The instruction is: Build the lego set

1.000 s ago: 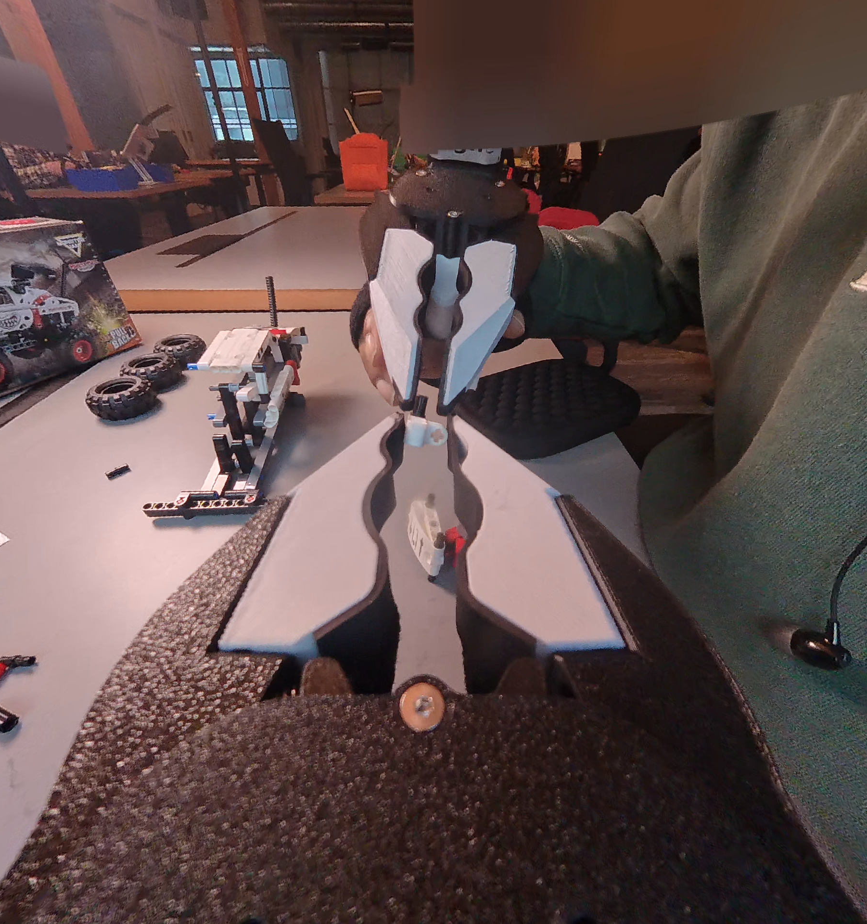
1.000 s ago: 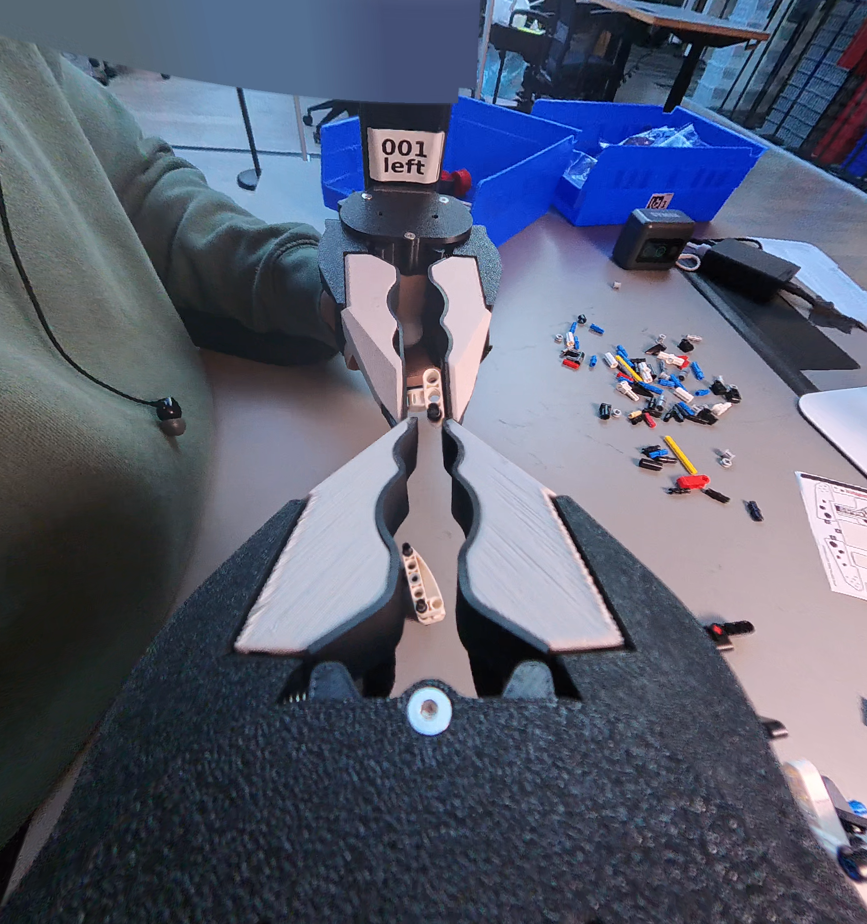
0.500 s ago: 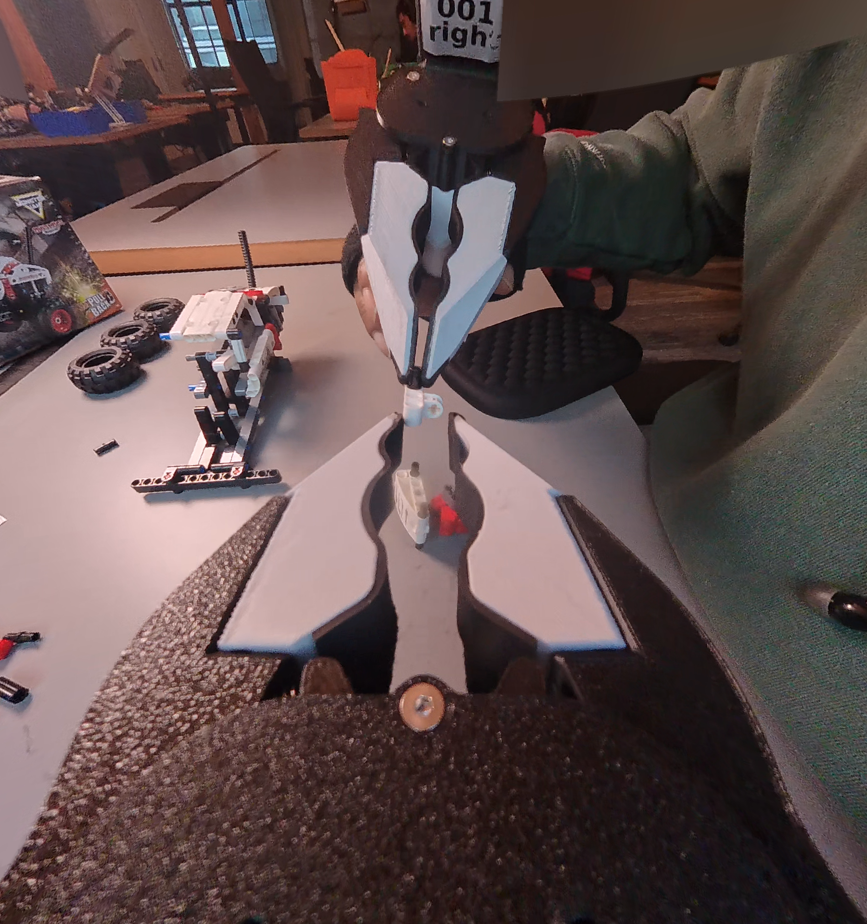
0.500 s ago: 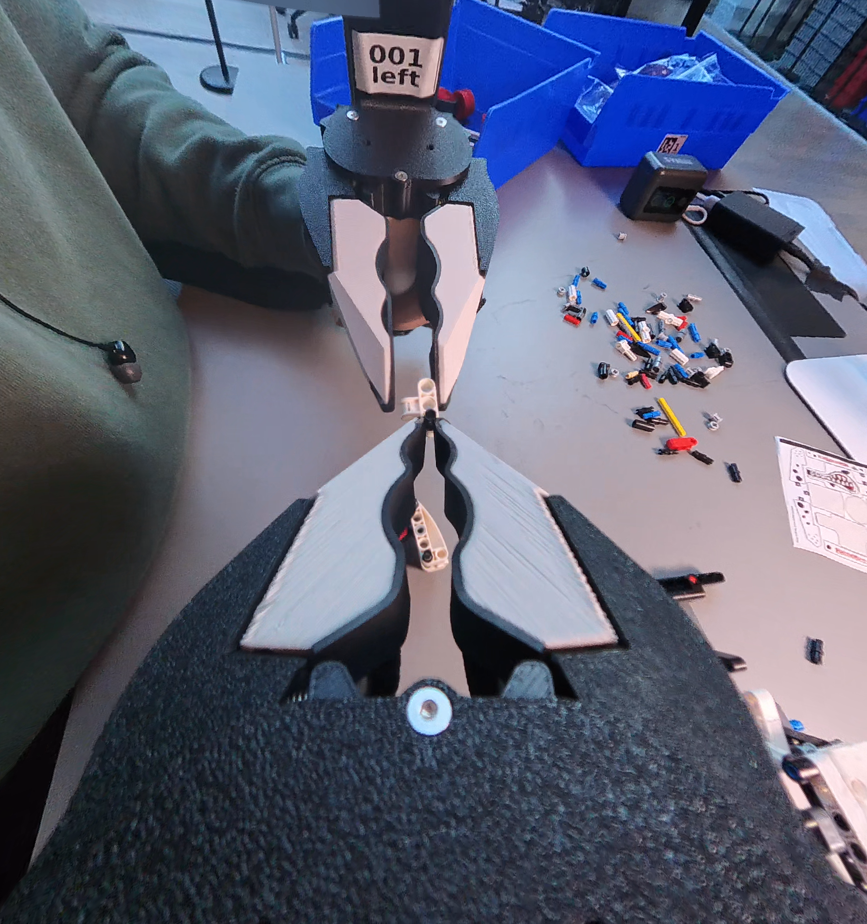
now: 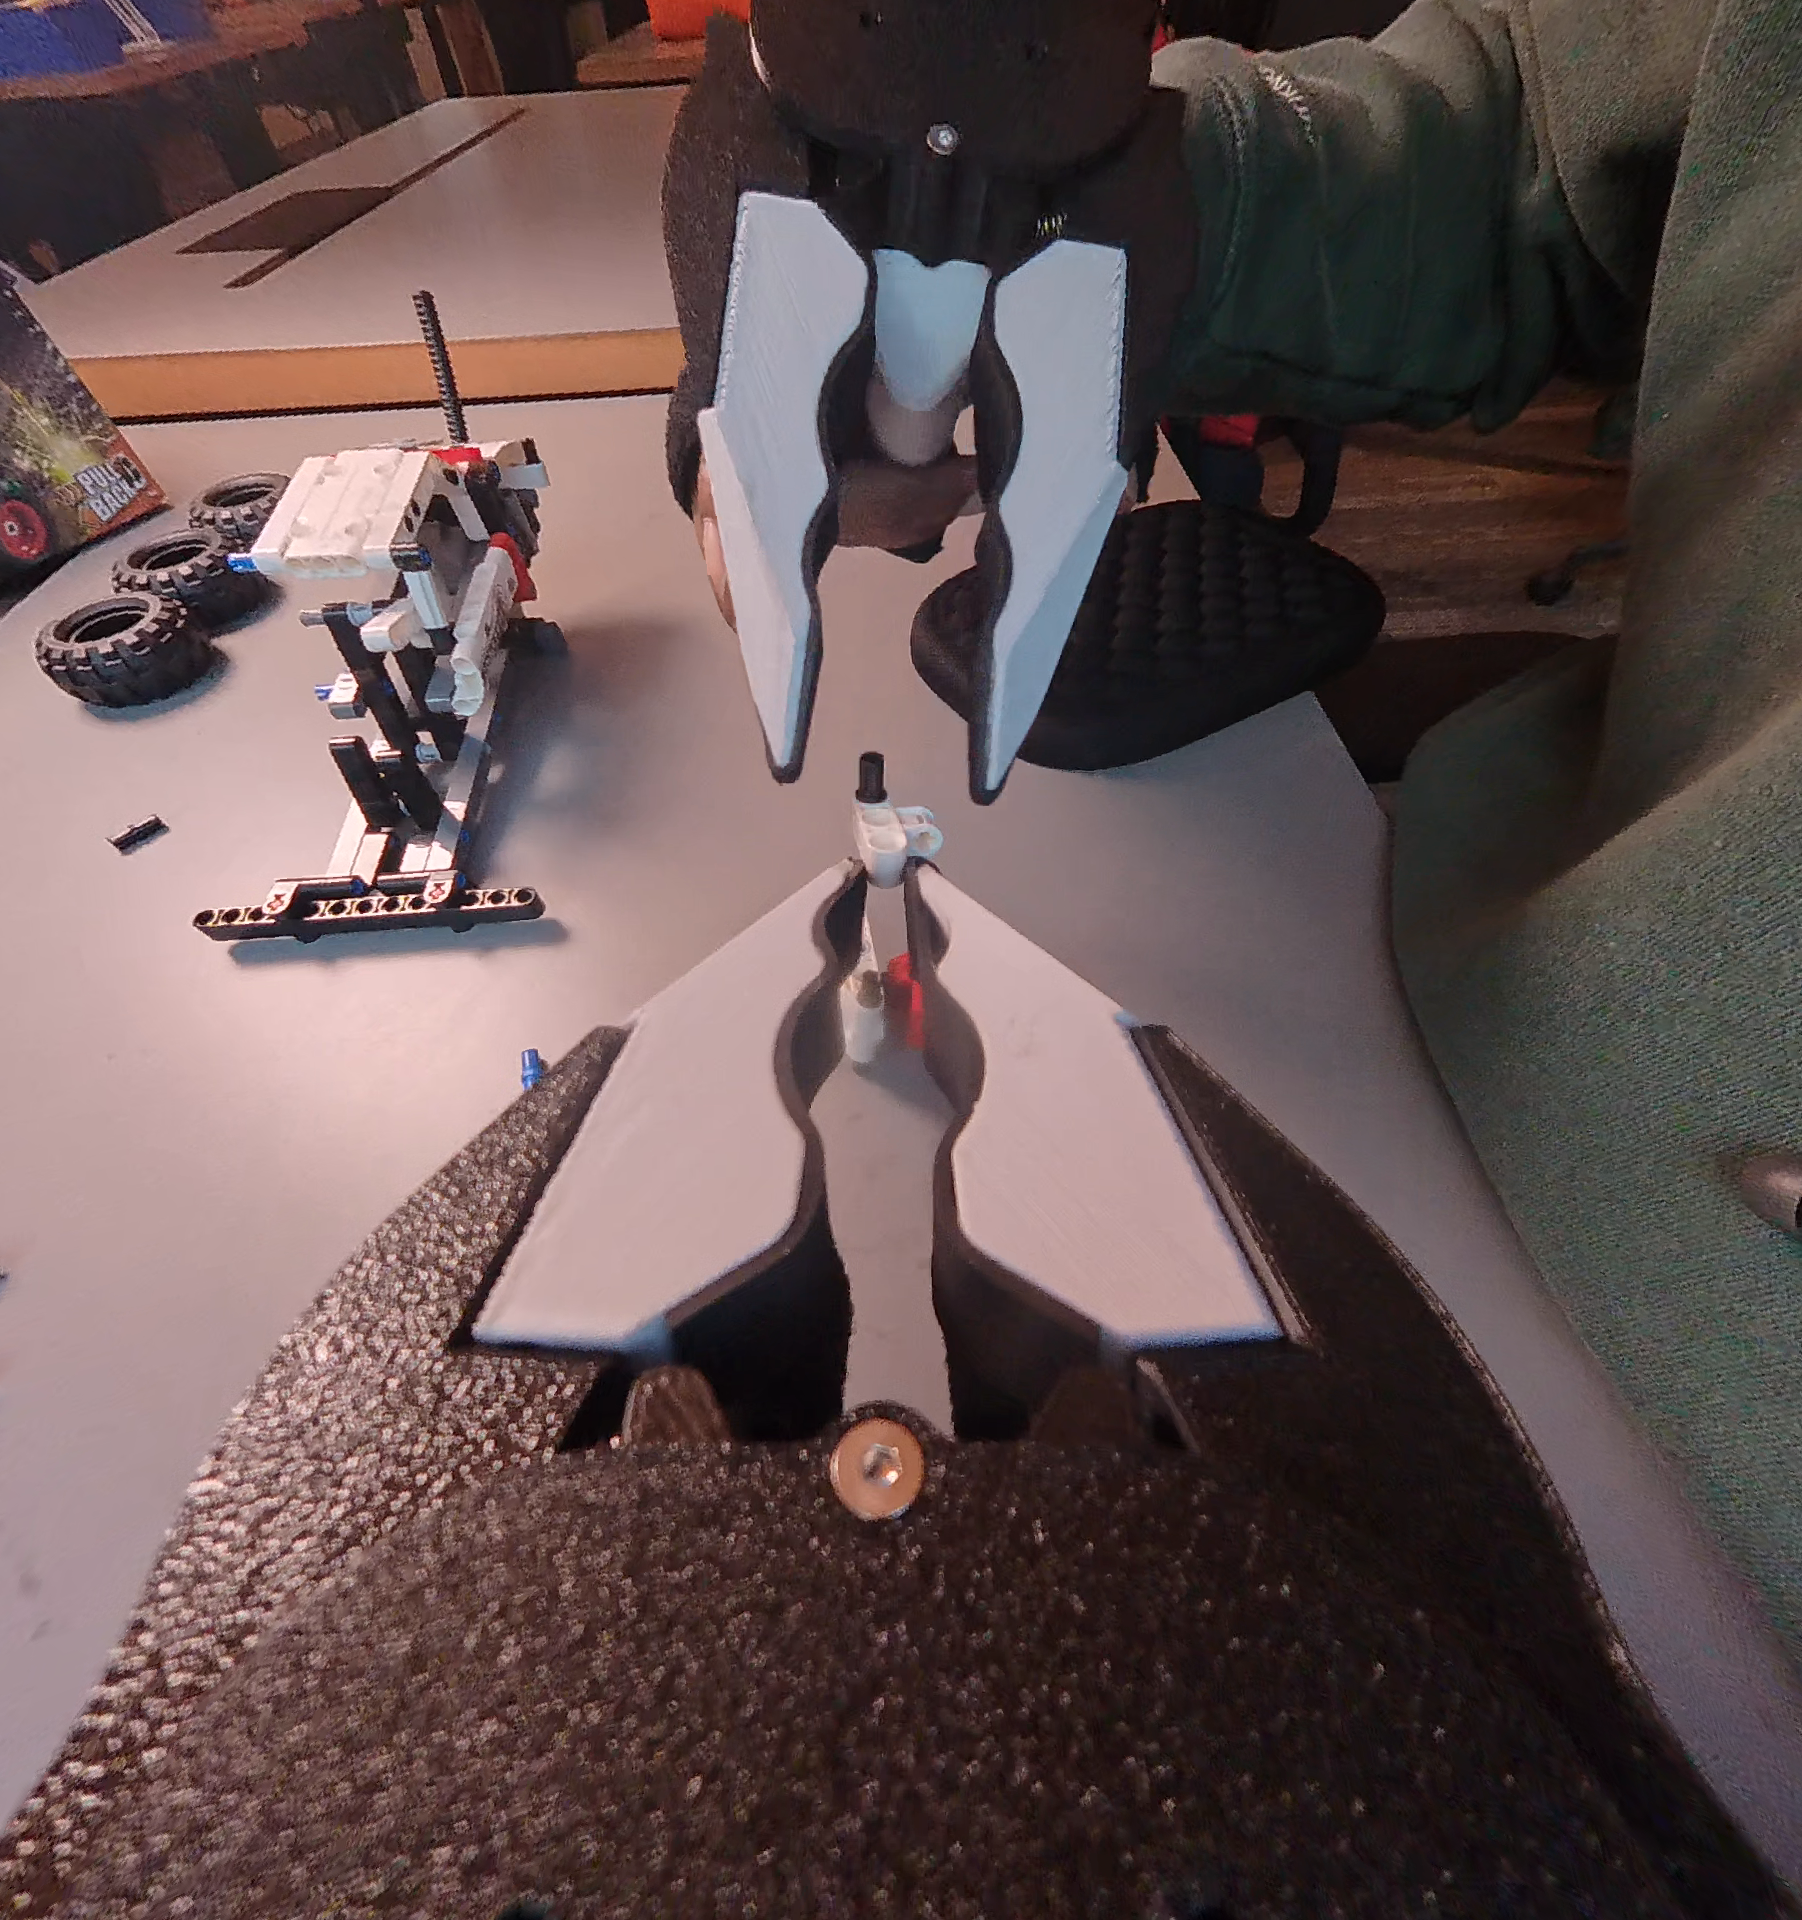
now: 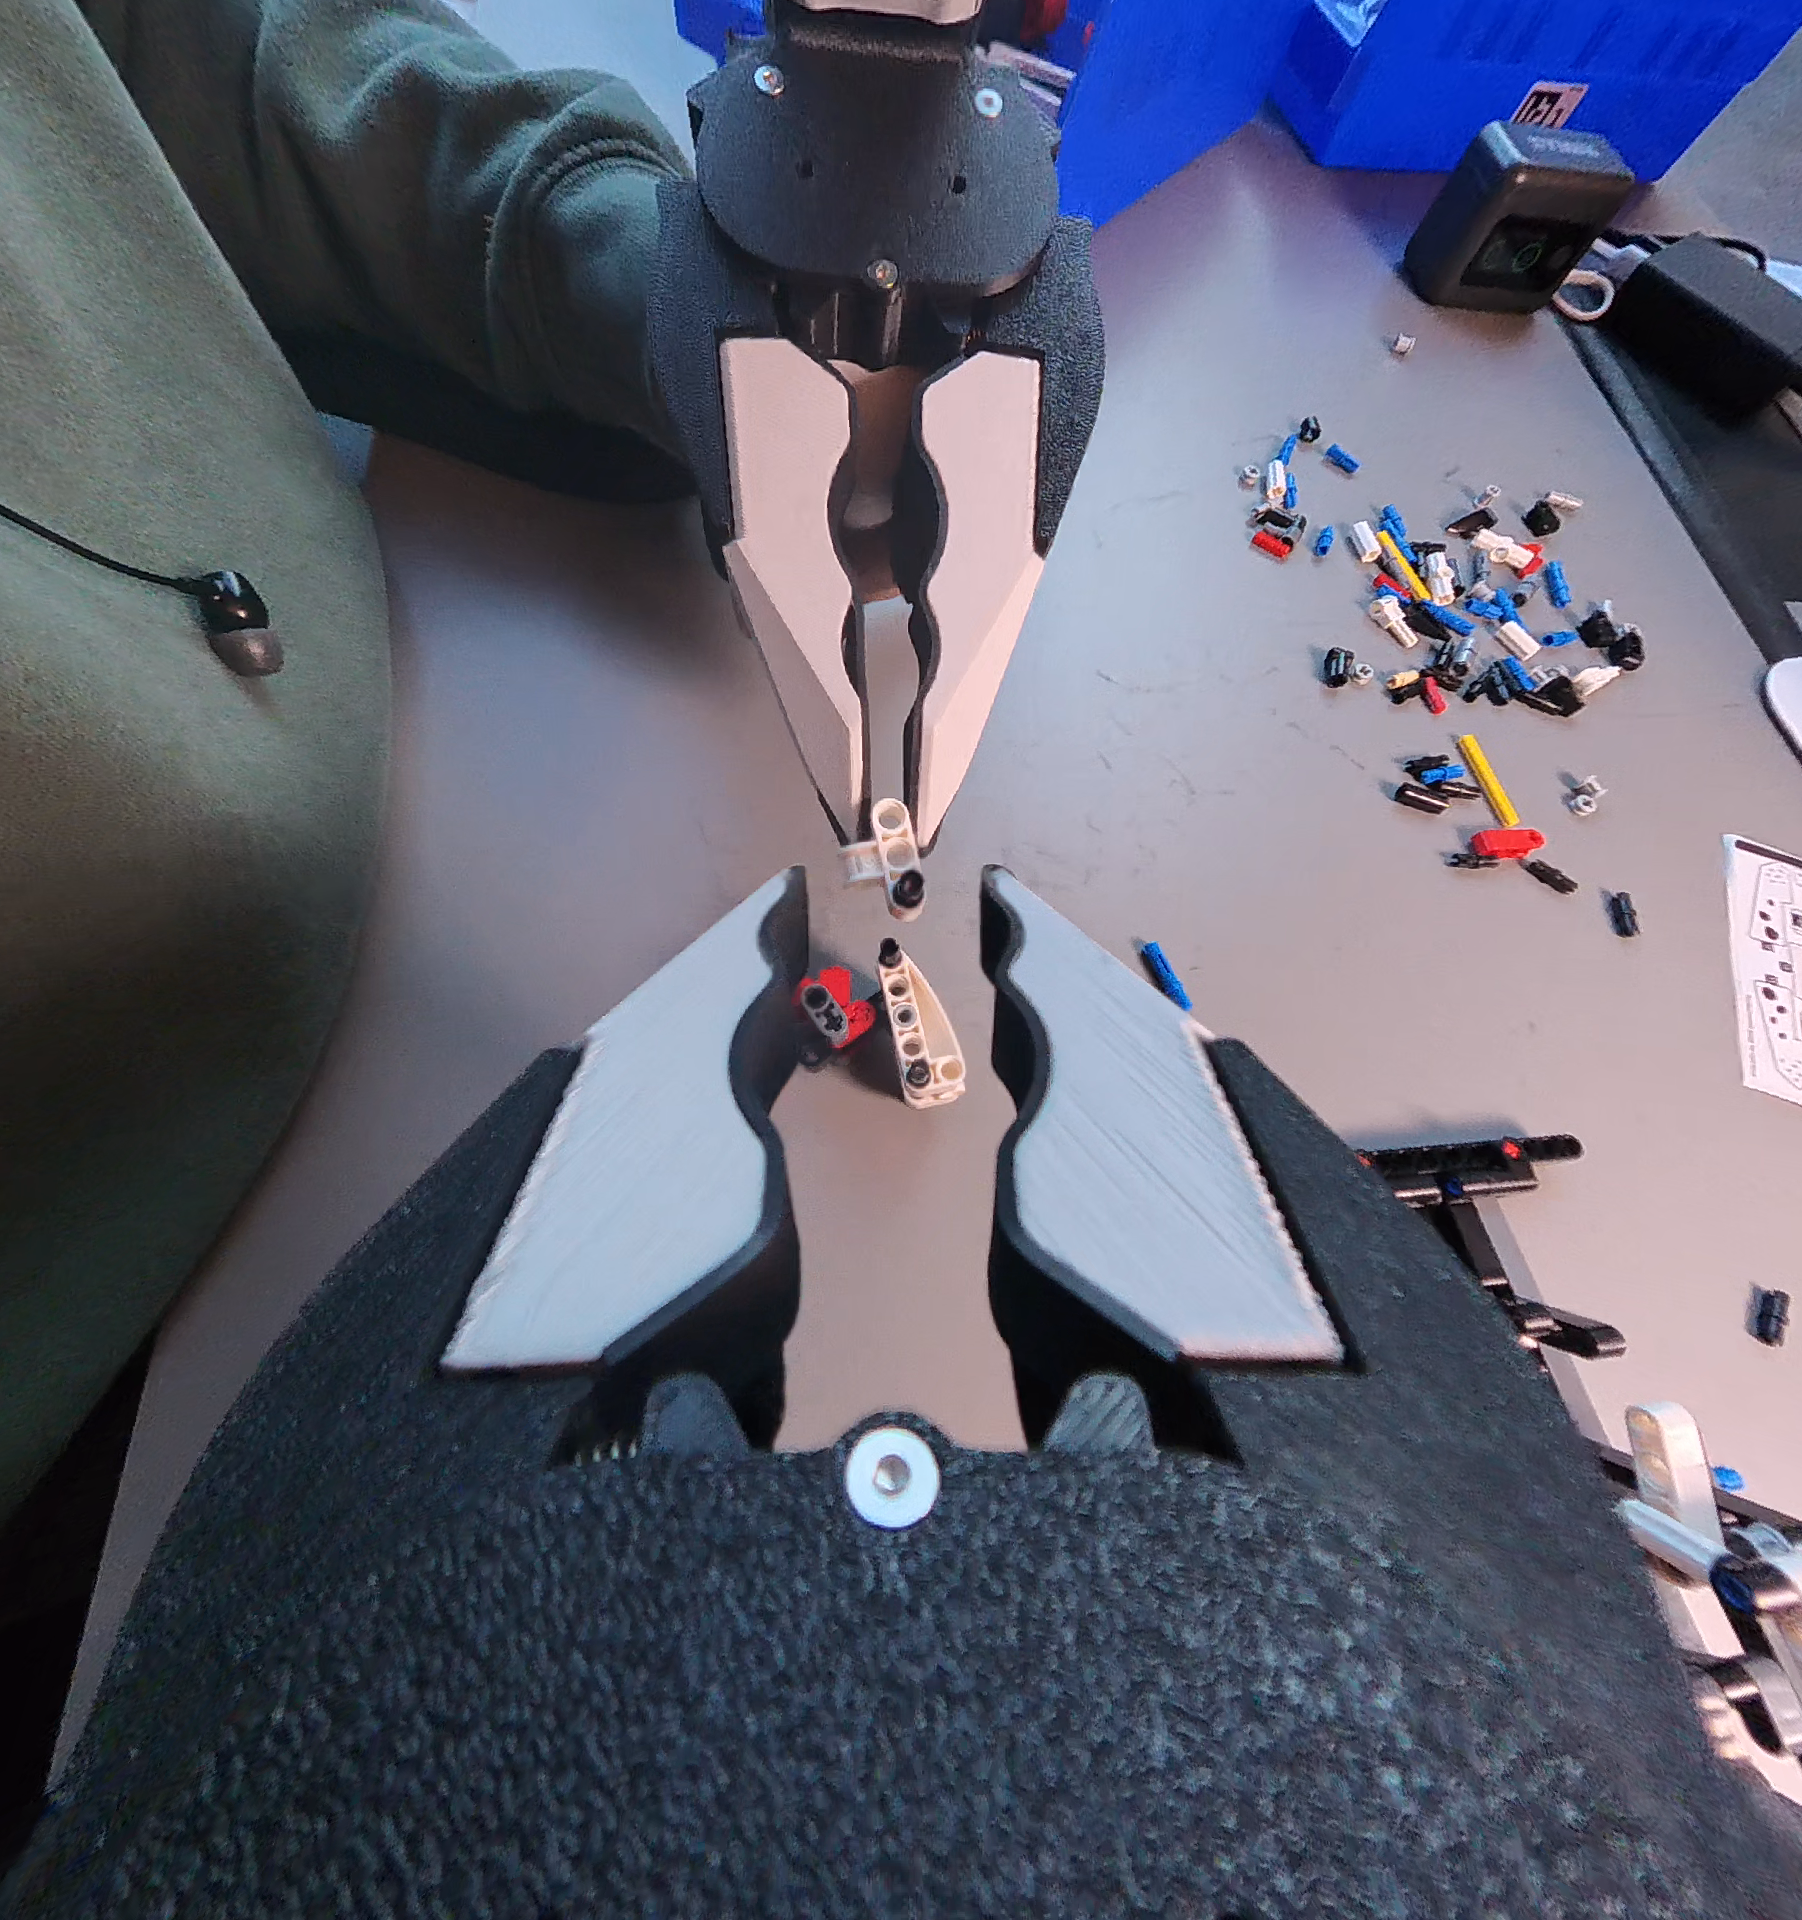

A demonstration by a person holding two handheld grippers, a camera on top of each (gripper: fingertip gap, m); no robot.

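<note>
My left gripper (image 5: 881, 871) is shut on a small white connector (image 5: 892, 831) with a black pin (image 5: 869, 771) standing out of its far end. It is held above the grey table. My right gripper (image 6: 895, 878) faces it tip to tip, open and empty, with its jaws on either side of the pin (image 6: 907, 889) and not touching it. In the right wrist view the connector (image 6: 892, 844) sits between the left fingertips (image 6: 843, 821). On the table below lie a white curved panel (image 6: 918, 1029) and a red piece (image 6: 835, 1010).
A part-built black and white chassis (image 5: 409, 665) stands at left, with three black tyres (image 5: 149, 613) and the set's box (image 5: 3, 447) behind it. Loose small pieces (image 6: 1448, 603), an instruction sheet (image 6: 1801, 987), blue bins (image 6: 1396, 73) and a black device (image 6: 1520, 218) lie on the right. The person's green sleeve (image 5: 1396, 239) is close. Both grippers' tips are close together, under 4 cm apart. My left tips are roughly 5 cm from the red piece (image 6: 835, 1010).
My right gripper was shut on the black pin at the connector; it has opened and let go. The pin stays in the connector held by my left gripper.
</note>
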